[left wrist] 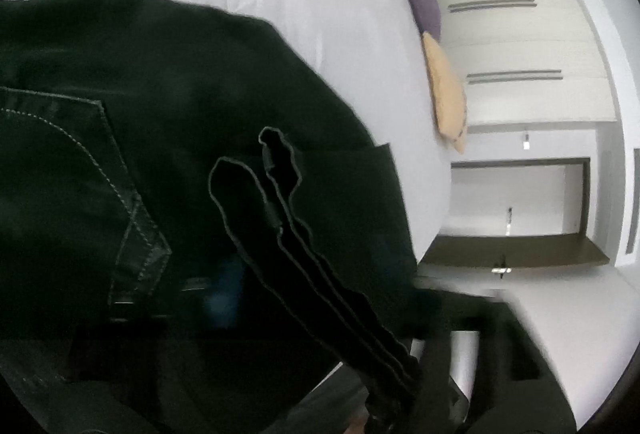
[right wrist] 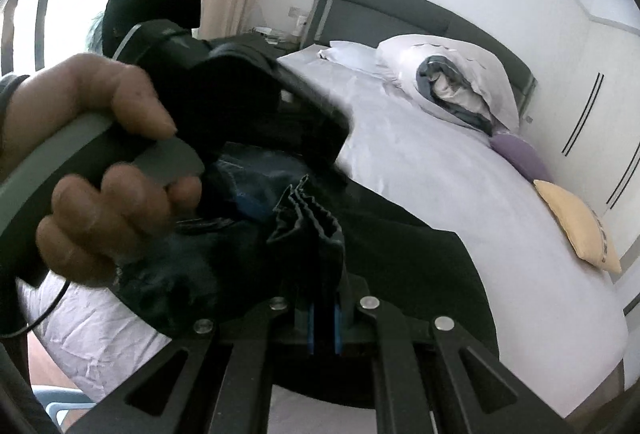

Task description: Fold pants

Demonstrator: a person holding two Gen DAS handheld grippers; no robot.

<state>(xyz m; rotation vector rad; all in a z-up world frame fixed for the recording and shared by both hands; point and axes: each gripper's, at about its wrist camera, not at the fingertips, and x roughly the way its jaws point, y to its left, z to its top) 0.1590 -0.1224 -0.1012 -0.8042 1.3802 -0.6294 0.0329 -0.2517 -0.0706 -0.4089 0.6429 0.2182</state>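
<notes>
Both grippers are working over the white-sheeted bed (right wrist: 460,194) — right gripper (right wrist: 325,326) is pinching folded black denim pants (right wrist: 400,254); left gripper's (right wrist: 256,154) grip is unclear.

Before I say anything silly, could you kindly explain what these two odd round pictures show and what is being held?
No robot here: a person holds a hand-operated claw in each hand, and each claw carries a wide-angle camera looking along its fingers.

The right-hand view shows the right claw, shut on a bunched edge of the dark pants. Beyond it is the person's hand gripping the left claw's handle.

The left-hand view is filled by the same pants, with a stitched pocket showing. Its own claw is lost in dark cloth and blur, so I cannot tell its state.

All this is over a bed with a white sheet. A yellow cushion, a purple cushion and a pillow lie on it.
</notes>
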